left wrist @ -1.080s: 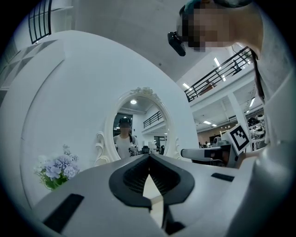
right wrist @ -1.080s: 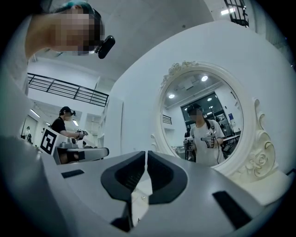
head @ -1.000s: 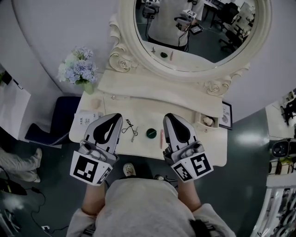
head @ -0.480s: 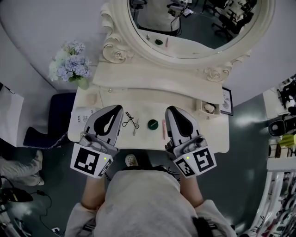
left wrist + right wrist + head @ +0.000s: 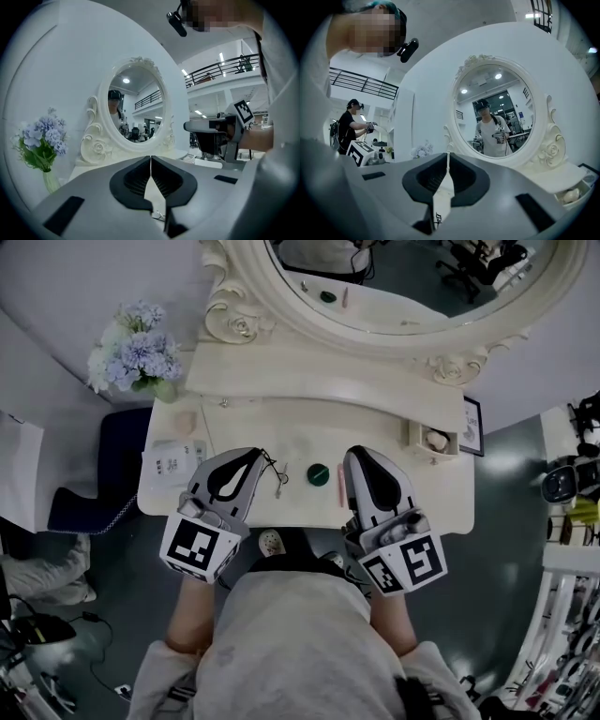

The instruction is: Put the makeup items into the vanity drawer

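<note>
Stowing looked unstarted: the green compact [image 5: 319, 474] lay on the counter [image 5: 281, 432], eyelash curler [image 5: 277, 484] just left of it, left tongs [image 5: 255, 457] and right tongs [image 5: 355, 454] flanking it, both closed, empty.

On the vanity table [image 5: 281, 418] before you, the round compact [image 5: 319, 474] lies between your left gripper [image 5: 255, 455] and right gripper [image 5: 354, 454]. The eyelash curler [image 5: 273, 476] lies just right of the left one. The mirror [image 5: 422, 287] stands behind, the flowers [image 5: 131, 343] at the back left, and a small box [image 5: 417, 432] at the right.
</note>
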{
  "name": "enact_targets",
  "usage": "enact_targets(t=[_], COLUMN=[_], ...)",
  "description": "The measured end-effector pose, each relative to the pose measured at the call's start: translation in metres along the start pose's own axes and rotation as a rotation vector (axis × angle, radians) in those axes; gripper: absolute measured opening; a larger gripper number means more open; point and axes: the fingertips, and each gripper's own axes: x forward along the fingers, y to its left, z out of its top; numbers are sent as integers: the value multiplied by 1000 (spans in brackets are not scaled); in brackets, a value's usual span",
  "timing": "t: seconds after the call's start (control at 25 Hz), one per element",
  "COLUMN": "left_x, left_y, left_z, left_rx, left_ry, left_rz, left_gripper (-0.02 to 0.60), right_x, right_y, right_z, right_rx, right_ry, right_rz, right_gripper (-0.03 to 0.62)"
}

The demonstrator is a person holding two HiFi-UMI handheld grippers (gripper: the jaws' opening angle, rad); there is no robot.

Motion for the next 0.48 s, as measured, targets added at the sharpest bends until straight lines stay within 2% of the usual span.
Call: enact_targets(t=[0.16,0.4,0.48], left_x=[6,15,18], left_y=[-5,-7,-8], left_z=[-40,-92,-110], left_rx=[-18,-44,-51], left_ry=[91,215,263], left_rz=[-35,-49,-60], left_gripper=[15,17,36], right_x=[-2,-10,-13], right_y=[0,-5,-7], right_z=[-7,-12,-13], right_rx=[4,-3,-7], right_ry=[22,45,53], right_rz=[-8,-37,-46], right_gripper=[28,28,28])
